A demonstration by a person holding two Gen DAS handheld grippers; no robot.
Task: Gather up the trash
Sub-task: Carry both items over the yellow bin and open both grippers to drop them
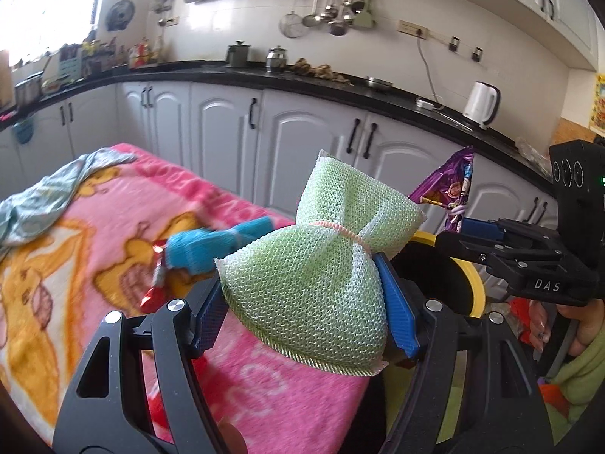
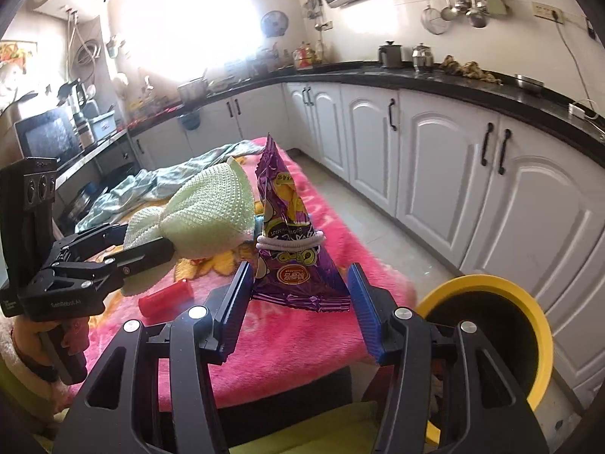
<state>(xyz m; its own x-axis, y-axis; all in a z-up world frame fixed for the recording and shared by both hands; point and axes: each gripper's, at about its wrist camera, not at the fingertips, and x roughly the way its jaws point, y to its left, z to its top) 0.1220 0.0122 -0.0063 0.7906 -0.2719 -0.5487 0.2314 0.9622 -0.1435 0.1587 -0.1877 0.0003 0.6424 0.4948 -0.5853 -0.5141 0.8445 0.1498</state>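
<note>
Green mesh scrub pad [image 1: 314, 265], cinched at mid w/ a thin band, is clamped between the blue pads of the left gripper [image 1: 306, 302]; both pads press its sides, so the grip is firm. Pad sits raised above the pink blanket [image 1: 113, 227], w/ its upper lobe toward 12 o'clock in the left wrist view. In the right wrist view the same pad shows at approx 9 o'clock of the purple snack bag [image 2: 293, 242].

Purple snack bag, tied at the waist w/ a white hair band [image 2: 291, 244], stands upright between the blue pads of the right gripper [image 2: 298, 299]. Left pad touches the bag's lower edge; right pad looks to meet its lower corner. Bag reads as grasped, clear of the blanket. In the left wrist view its top pokes up at 2 o'clock, above the right gripper's fingers.

Yellow-rimmed black bin [image 2: 487, 336] stands on the floor at approx 4 o'clock of the bag in the right wrist view, just off the blanket's edge; in the left wrist view its rim shows behind the pad at 3 o'clock.

Still on the blanket: red cylinder [image 2: 164, 297], blue knit item [image 1: 215, 244], red foil wrapper [image 1: 155, 283], light-blue cloth [image 1: 49, 189] at 10 o'clock. White cabinets [image 2: 435, 159] and black counter [image 1: 340, 83] beyond.
</note>
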